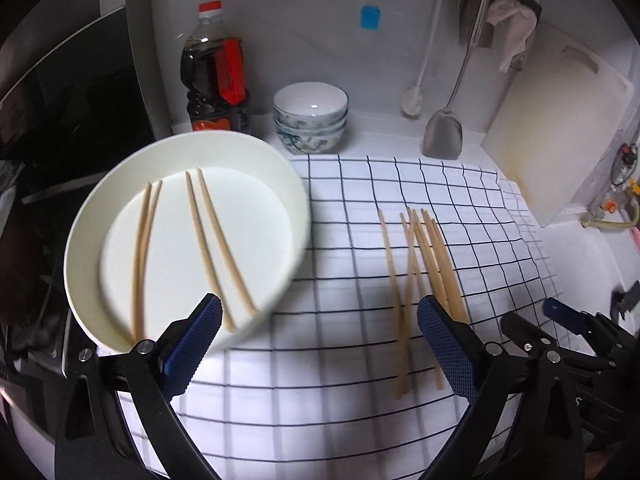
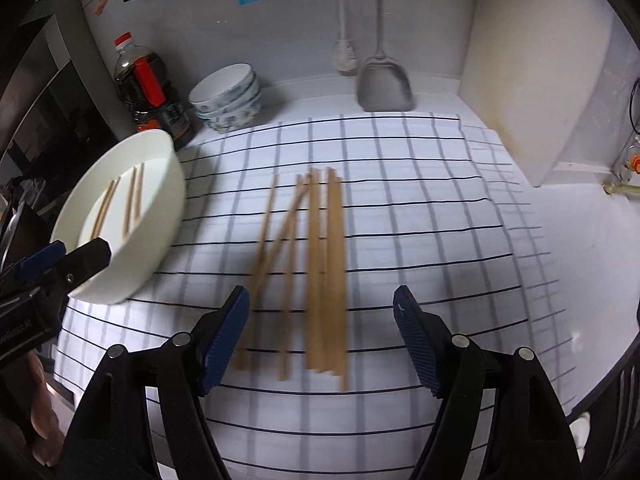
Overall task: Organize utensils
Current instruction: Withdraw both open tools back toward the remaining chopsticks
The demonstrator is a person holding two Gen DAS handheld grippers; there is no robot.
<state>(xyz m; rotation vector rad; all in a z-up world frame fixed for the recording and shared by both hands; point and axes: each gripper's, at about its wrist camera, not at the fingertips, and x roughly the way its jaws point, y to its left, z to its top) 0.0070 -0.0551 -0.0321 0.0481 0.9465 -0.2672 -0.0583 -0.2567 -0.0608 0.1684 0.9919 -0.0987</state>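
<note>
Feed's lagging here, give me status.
Left gripper open, empty. Right gripper open, empty, over loose chopsticks on checked cloth. Four chopsticks in white bowl. Nothing blocking.

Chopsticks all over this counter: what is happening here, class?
A person holds a gripper in each hand and sorts chopsticks. Four chopsticks already lie in the white bowl. A loose bundle remains on the checked cloth. The right gripper is above that bundle, empty and open. The left gripper is open and empty too.
</note>
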